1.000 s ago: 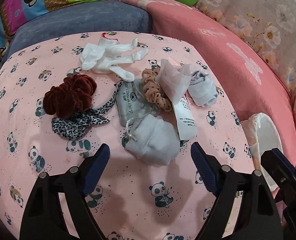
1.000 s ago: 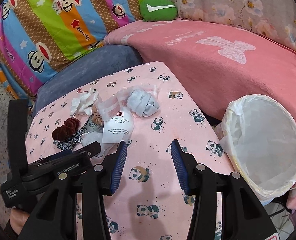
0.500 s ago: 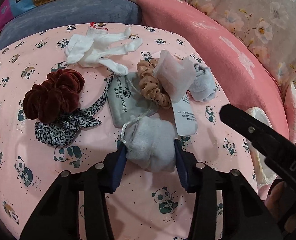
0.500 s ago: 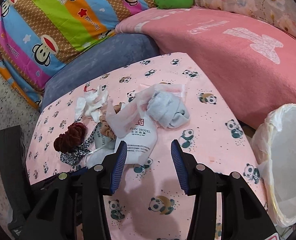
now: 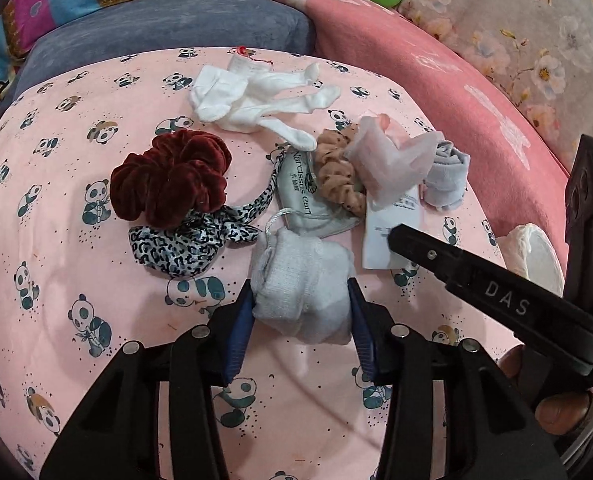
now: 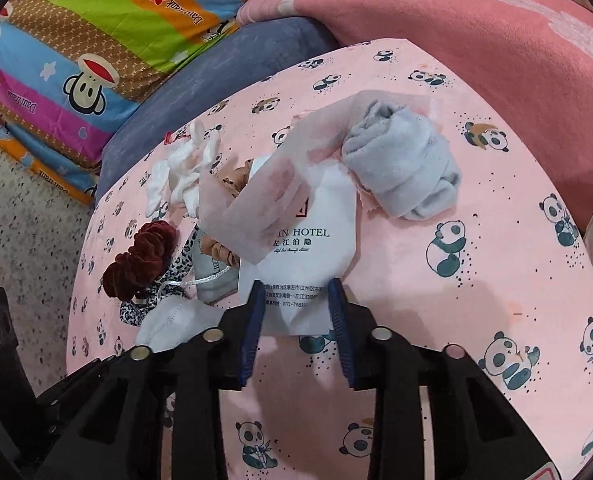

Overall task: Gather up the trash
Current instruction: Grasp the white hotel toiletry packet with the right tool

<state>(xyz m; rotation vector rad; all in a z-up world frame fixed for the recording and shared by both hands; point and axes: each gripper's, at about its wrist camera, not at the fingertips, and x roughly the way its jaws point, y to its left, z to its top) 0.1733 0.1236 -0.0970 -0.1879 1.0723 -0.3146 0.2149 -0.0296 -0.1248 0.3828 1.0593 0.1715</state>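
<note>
A pile of small items lies on a pink panda-print table (image 5: pixel 96 360). My left gripper (image 5: pixel 301 304) has its blue pads on both sides of a grey drawstring pouch (image 5: pixel 302 292) and looks shut on it. My right gripper (image 6: pixel 296 304) is open, its pads either side of the lower edge of a white hotel wrapper (image 6: pixel 316 256), which also shows in the left wrist view (image 5: pixel 392 236). A torn translucent plastic piece (image 6: pixel 272 196) lies on the wrapper.
Around them lie a dark red scrunchie (image 5: pixel 168 178), a leopard-print tie (image 5: pixel 184 246), a tan scrunchie (image 5: pixel 332 172), white socks (image 5: pixel 256 100), a flat grey pouch (image 5: pixel 302 196) and a rolled grey sock (image 6: pixel 404 172). A white-lined bin (image 5: pixel 536 256) stands at right. Cushions lie behind.
My left gripper moved forward and closed around the grey pouch. My right gripper advanced to the white wrapper, so its pads now flank the wrapper's near edge.
</note>
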